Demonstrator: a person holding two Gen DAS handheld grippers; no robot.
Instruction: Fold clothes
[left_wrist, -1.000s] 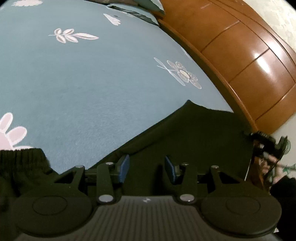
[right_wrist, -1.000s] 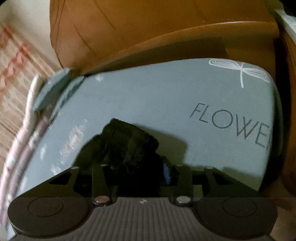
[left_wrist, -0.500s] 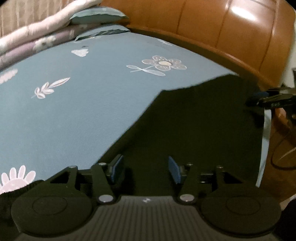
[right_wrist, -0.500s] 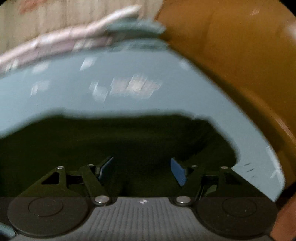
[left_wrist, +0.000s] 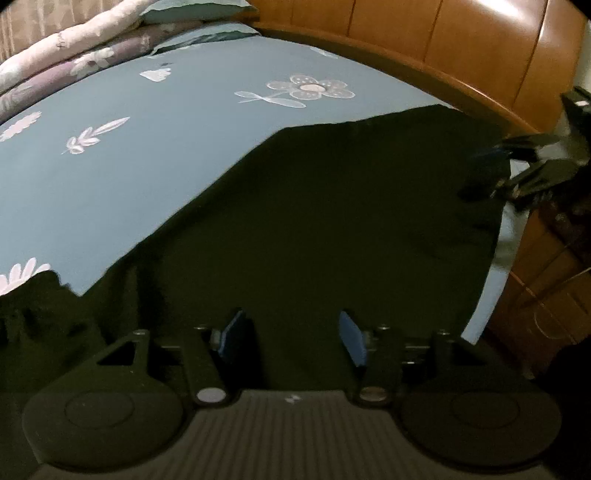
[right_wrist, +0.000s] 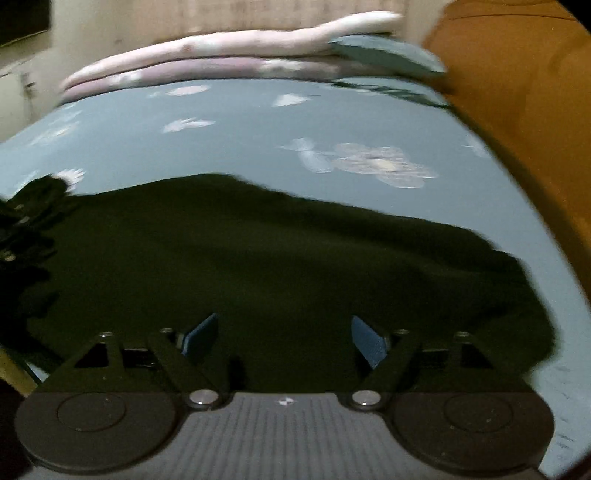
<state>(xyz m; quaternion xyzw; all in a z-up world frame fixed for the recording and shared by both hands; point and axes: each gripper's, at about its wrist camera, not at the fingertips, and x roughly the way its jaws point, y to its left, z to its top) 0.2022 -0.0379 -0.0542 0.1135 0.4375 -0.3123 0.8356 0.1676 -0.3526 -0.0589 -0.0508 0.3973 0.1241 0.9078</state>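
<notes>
Both my left gripper (left_wrist: 291, 338) and right gripper (right_wrist: 282, 341) are opening, holding nothing above the dark garment (left_wrist: 332, 229). Its lower-left bunch (left_wrist: 44, 314) could spoil my fold.

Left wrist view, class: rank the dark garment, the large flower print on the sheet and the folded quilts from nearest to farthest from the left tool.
1. Dark garment, spread directly under and ahead of the left tool.
2. Large flower print, just beyond the garment's far edge.
3. Folded quilts, stacked at the bed's far left.
</notes>
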